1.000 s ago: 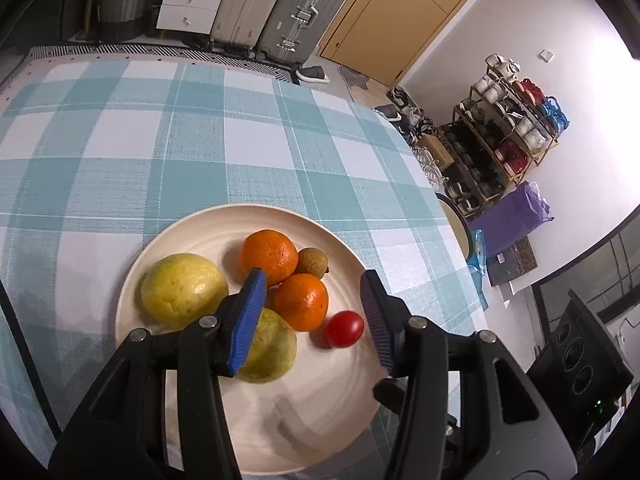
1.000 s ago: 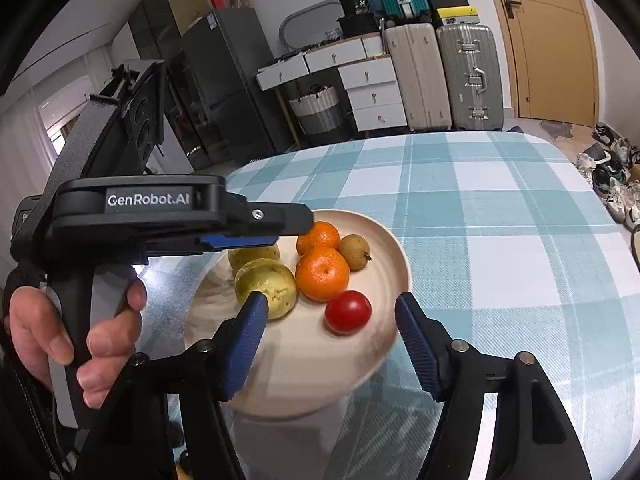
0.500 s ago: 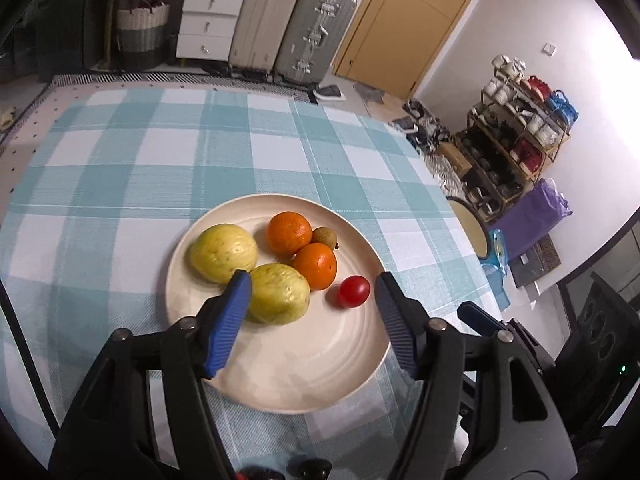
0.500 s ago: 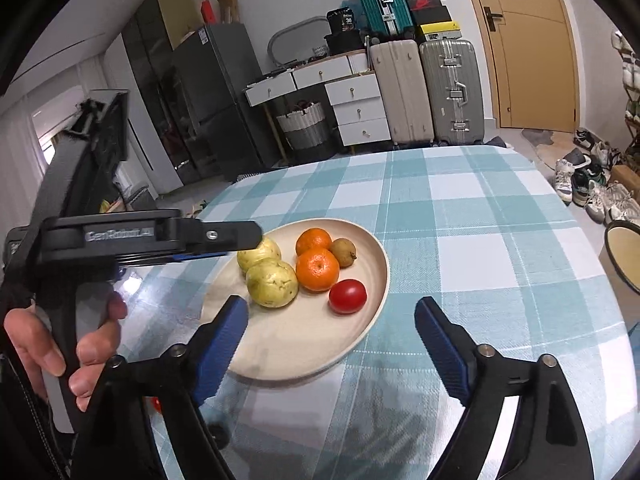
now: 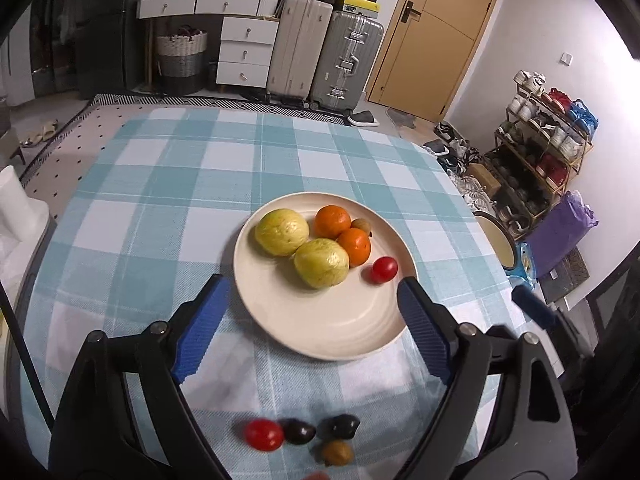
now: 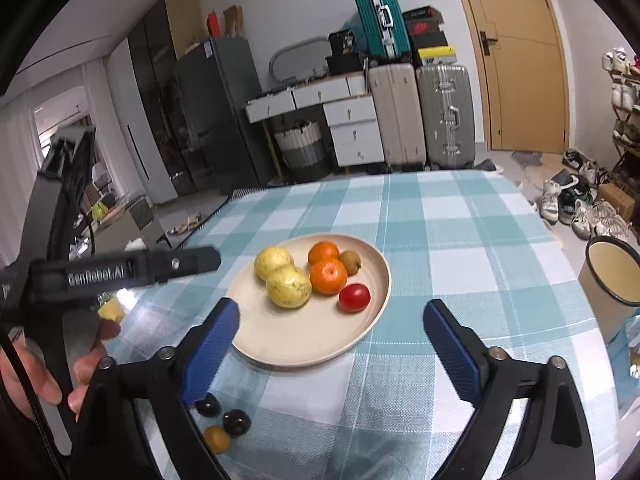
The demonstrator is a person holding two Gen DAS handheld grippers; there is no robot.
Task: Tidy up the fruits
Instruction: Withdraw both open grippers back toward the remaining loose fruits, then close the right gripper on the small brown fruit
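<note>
A cream plate (image 5: 320, 332) (image 6: 304, 340) on the checked tablecloth holds two yellow-green fruits (image 5: 320, 262), two oranges (image 5: 354, 244), a small brown fruit (image 5: 361, 224) and a red tomato (image 5: 383, 269) (image 6: 354, 297). Loose on the cloth near me lie a red tomato (image 5: 264, 434), two dark fruits (image 5: 343, 426) (image 6: 236, 422) and a small yellow-brown fruit (image 5: 337, 452) (image 6: 217, 438). My left gripper (image 5: 310, 324) is open and empty, above the plate's near edge. My right gripper (image 6: 332, 344) is open and empty, near the plate's front edge.
A cream enamel mug (image 6: 612, 280) stands at the table's right edge. The left gripper's body and the hand holding it (image 6: 80, 280) sit at the left of the right wrist view. Suitcases, drawers and a shoe rack stand beyond the table.
Both grippers have pulled back and up from the plate and opened wider. The loose fruits on the near cloth have come into view.
</note>
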